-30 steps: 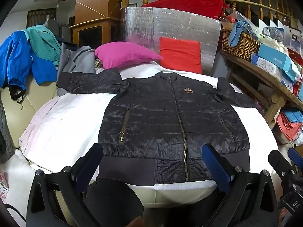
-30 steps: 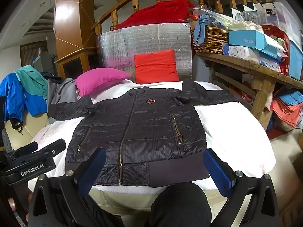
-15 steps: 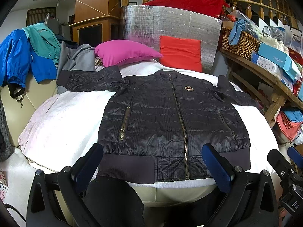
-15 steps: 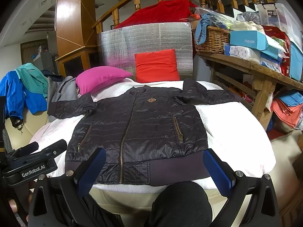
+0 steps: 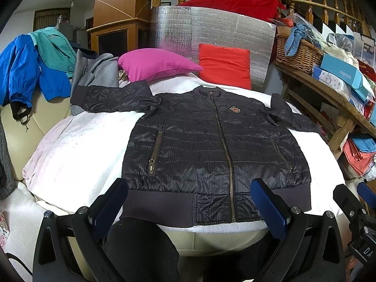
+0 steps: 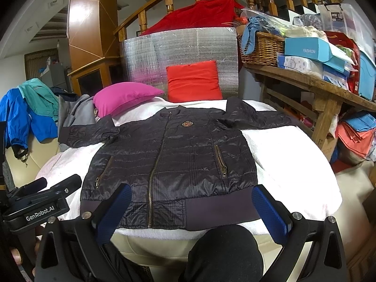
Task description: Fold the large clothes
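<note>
Beyond the left gripper (image 5: 189, 205), out past its left finger, the jacket's (image 5: 211, 145) left-hand sleeve (image 5: 112, 98) stretches flat across the white cover (image 5: 77, 150), its ribbed cuff ending close to a heap of grey and blue clothes (image 5: 47, 70). The left gripper's two blue-padded fingers stand wide apart and hold nothing; the ribbed hem (image 5: 159, 209) lies just ahead of them and between them, not touched.

Straight ahead of both pairs of fingers the dark quilted jacket lies face up, zipped shut, collar far and hem near, spread over the cover. A pink pillow (image 6: 124, 96) and a red cushion (image 6: 193, 81) sit beyond the collar.

The right gripper (image 6: 191, 206) is likewise spread wide and empty, its fingers framing the hem's right half without contact. Past its right finger the other sleeve (image 6: 256, 115) runs toward a wooden bench (image 6: 329, 94) stacked with boxes.

The jacket looks light, soft and puffy, with a shiny shell that will likely slip between the pads and spring back from a crease. The knit cuffs and hem band look grippier and firmer, so they seem the best places to pinch. A sensible start would be each cuff, carrying the sleeves inward across the chest; the shoulder seam is a second choice, since the padded shell there may slide. The zip down the middle is the one stiff line, so side folds should probably fall clear of it.
</note>
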`<action>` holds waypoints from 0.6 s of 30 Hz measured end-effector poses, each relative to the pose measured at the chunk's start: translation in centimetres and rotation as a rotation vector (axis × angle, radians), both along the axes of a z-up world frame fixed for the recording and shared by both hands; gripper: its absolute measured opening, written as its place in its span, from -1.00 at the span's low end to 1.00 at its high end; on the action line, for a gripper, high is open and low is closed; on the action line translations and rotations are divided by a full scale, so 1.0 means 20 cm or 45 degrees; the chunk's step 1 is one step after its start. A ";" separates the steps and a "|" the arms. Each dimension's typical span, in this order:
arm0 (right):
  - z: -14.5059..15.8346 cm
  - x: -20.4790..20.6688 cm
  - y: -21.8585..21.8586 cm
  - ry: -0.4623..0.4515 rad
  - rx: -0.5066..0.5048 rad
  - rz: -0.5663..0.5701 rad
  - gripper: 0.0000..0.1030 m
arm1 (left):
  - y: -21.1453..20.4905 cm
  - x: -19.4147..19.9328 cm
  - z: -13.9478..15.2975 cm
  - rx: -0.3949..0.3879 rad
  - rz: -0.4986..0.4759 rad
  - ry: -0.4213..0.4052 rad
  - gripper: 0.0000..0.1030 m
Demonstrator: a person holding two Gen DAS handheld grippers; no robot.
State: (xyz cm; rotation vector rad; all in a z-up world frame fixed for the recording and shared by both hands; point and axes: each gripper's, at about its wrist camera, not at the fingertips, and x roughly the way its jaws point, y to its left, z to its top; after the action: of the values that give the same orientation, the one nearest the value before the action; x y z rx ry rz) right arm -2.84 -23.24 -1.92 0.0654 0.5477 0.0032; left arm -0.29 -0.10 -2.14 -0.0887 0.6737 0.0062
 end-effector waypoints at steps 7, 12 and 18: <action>0.00 0.00 0.00 -0.006 -0.006 -0.014 1.00 | 0.01 0.00 0.00 0.001 0.003 0.005 1.00; 0.00 0.00 -0.01 -0.008 -0.003 -0.020 1.00 | 0.01 0.01 -0.01 0.002 0.002 0.009 1.00; 0.00 0.01 0.00 -0.006 -0.003 -0.020 1.00 | 0.02 0.00 -0.01 0.001 0.001 0.011 1.00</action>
State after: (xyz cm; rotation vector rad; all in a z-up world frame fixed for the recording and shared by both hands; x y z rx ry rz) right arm -2.72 -23.23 -1.96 0.0677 0.5426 -0.0126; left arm -0.21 0.23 -2.38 -0.0882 0.6825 0.0073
